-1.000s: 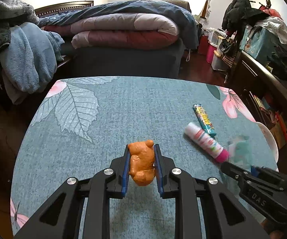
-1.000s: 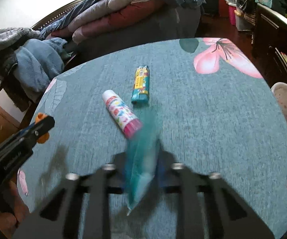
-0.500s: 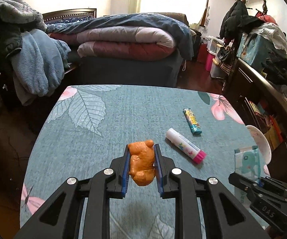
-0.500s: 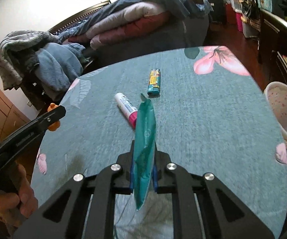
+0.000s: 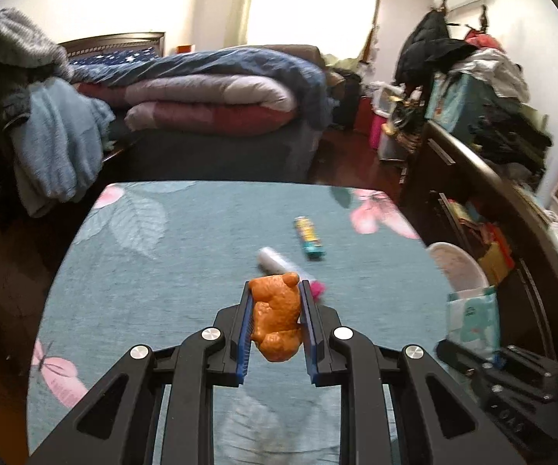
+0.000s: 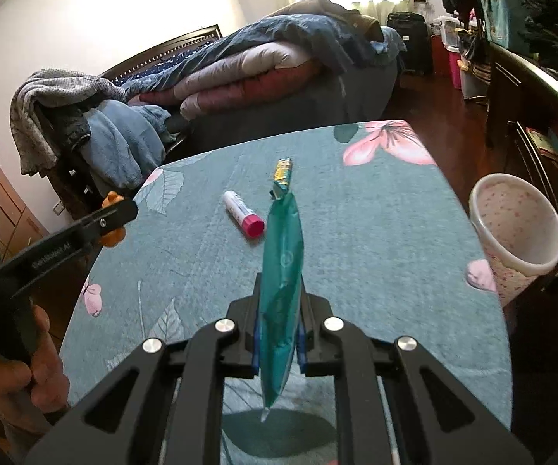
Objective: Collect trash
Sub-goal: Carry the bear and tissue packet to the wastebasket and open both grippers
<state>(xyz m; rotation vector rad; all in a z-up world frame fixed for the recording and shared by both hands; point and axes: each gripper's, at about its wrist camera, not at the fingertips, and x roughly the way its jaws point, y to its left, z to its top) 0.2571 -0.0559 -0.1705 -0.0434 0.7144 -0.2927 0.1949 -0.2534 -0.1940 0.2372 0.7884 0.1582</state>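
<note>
My left gripper is shut on an orange crumpled lump, held above the teal tablecloth; the lump also shows in the right wrist view. My right gripper is shut on a flat teal packet, held upright above the table; the packet also shows in the left wrist view. A white tube with a pink cap and a small teal-and-yellow wrapper lie on the table ahead. A white speckled bin stands off the table's right edge.
The table has a teal leaf-and-flower cloth. A bed with piled quilts stands behind it. Clothes hang on a chair at the left. A dark cabinet with clutter runs along the right.
Both grippers have risen and drawn back from the table, each keeping its item. The teal packet has lifted clear of the cloth. The bin has come into the right view.
</note>
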